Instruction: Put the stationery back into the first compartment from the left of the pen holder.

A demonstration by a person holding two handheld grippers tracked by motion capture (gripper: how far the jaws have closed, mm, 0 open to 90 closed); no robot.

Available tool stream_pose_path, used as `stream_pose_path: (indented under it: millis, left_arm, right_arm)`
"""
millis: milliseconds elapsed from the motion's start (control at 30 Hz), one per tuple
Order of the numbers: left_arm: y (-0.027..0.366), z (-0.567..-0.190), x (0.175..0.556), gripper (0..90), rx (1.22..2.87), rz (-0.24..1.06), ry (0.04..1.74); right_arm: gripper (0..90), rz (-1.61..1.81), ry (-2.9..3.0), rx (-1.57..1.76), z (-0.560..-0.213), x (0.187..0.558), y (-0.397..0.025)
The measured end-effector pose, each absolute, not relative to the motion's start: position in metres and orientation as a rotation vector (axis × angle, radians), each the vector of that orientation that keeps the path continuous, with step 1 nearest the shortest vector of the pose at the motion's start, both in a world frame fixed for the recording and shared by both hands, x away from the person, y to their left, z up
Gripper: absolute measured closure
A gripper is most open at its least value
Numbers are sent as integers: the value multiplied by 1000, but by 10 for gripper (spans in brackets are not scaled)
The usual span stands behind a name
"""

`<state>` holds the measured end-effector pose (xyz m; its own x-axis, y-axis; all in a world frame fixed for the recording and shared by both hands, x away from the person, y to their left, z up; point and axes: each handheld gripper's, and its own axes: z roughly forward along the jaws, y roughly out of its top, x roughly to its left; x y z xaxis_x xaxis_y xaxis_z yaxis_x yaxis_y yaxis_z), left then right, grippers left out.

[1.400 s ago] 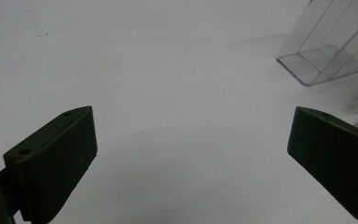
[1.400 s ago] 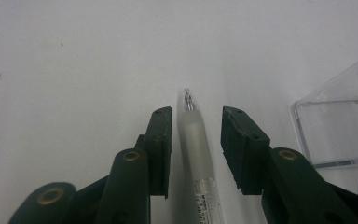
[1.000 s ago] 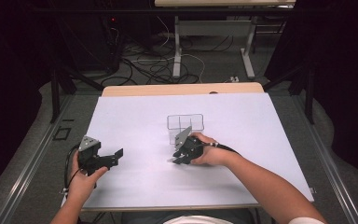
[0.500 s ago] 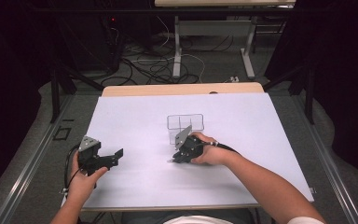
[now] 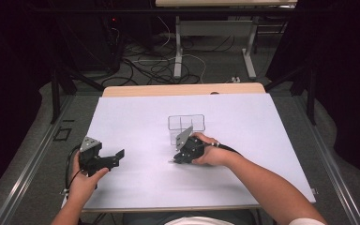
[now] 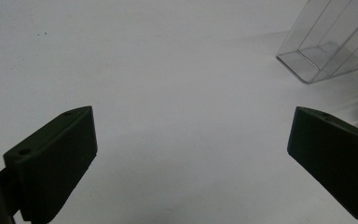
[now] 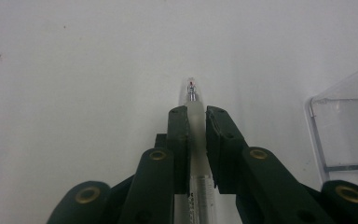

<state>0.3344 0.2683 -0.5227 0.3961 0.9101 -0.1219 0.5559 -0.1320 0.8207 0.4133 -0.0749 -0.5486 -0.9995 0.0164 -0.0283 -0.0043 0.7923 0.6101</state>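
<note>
My right gripper (image 7: 196, 122) is shut on a clear pen (image 7: 193, 100) whose red-inked tip pokes out past the jaws, low over the white sheet. In the high view the right gripper (image 5: 176, 158) sits just in front of a clear plastic divided box (image 5: 186, 124), pointing left and toward the person. The box's wall (image 7: 345, 130) stands to the right of the jaws. My left gripper (image 5: 114, 158) rests near the sheet's left edge, jaws wide apart. Nothing lies between its fingers (image 6: 51, 172), and the clear box (image 6: 324, 44) stands far off at the upper right.
A white sheet (image 5: 243, 122) covers the table, with a strip of wood (image 5: 183, 89) showing at the far edge. Beyond the table lie dark floor cables (image 5: 150, 70) and another table's legs (image 5: 178, 51). Metal rails (image 5: 33, 159) run along both sides.
</note>
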Motion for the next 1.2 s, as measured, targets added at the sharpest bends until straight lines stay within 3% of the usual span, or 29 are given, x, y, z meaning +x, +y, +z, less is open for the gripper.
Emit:
stream_pose_path:
  millis: [1200]
  left_arm:
    - [268,-524,335,14,1818,546,1275]
  right_arm:
    - [808,1307,2819,218,-518,412,-68]
